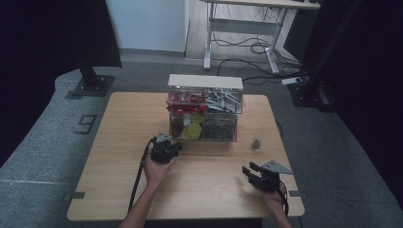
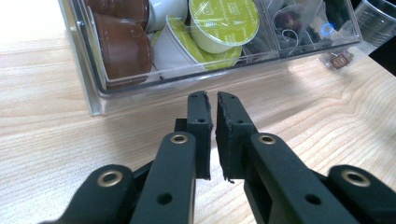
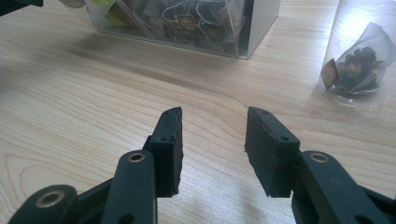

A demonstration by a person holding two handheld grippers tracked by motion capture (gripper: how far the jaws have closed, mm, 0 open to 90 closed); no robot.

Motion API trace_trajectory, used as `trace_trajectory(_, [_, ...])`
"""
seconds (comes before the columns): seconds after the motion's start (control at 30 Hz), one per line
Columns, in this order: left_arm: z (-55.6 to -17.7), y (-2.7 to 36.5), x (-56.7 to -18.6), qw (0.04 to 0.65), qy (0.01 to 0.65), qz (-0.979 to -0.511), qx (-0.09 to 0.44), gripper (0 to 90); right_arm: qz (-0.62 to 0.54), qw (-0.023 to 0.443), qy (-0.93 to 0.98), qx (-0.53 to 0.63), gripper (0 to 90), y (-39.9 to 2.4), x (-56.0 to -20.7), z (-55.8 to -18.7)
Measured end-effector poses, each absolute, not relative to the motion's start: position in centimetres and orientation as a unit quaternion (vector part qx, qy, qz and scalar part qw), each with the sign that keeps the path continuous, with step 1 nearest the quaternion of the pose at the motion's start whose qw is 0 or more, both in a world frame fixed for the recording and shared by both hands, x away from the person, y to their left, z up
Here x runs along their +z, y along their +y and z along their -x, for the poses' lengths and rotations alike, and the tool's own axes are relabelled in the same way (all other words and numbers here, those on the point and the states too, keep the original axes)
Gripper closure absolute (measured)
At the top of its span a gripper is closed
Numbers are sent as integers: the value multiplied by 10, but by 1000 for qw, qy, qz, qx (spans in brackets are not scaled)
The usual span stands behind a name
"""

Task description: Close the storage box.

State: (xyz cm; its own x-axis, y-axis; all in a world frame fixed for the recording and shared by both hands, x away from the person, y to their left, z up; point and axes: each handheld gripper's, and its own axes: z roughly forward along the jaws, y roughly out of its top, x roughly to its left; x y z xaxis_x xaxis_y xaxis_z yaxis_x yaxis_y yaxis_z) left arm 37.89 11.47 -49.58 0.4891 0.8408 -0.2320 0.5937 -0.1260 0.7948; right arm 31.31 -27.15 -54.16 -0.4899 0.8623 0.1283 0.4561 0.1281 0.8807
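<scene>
wooden table [image 1: 119, 156] carries clear organizer [image 1: 205, 108], cup [image 1: 257, 143] beside.

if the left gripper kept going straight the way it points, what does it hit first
Most likely the clear front wall of the lower drawer, right ahead of the left gripper, with brown and green-lidded capsules behind it. Nothing lies between.

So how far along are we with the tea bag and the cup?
Done: a tea bag sits in the clear cup. In hand: nothing; left claw, barely open, faces the capsule drawer; right claw waits open. Left, probably: shutting that drawer.
</scene>
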Motion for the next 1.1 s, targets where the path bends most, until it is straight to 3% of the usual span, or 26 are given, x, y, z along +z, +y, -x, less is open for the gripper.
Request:
trace_trajectory(0.2, [-369, 116, -499, 442, 475, -747, 145, 759, -459, 212, 721, 474, 555, -272, -543, -314])
trace_trajectory(0.47, [-351, 119, -507, 425, 458, -765, 158, 582, -463, 210, 721, 471, 548, -275, -545, -314])
trace_trajectory(0.7, [-335, 127, -514, 409, 448, -776, 170, 509, -471, 204, 724, 461, 527, -282, -548, -312])
trace_trajectory(1.1, [-317, 158, -532, 388, 462, -779, 171, 471, -488, 199, 724, 445, 477, -297, -552, -305])
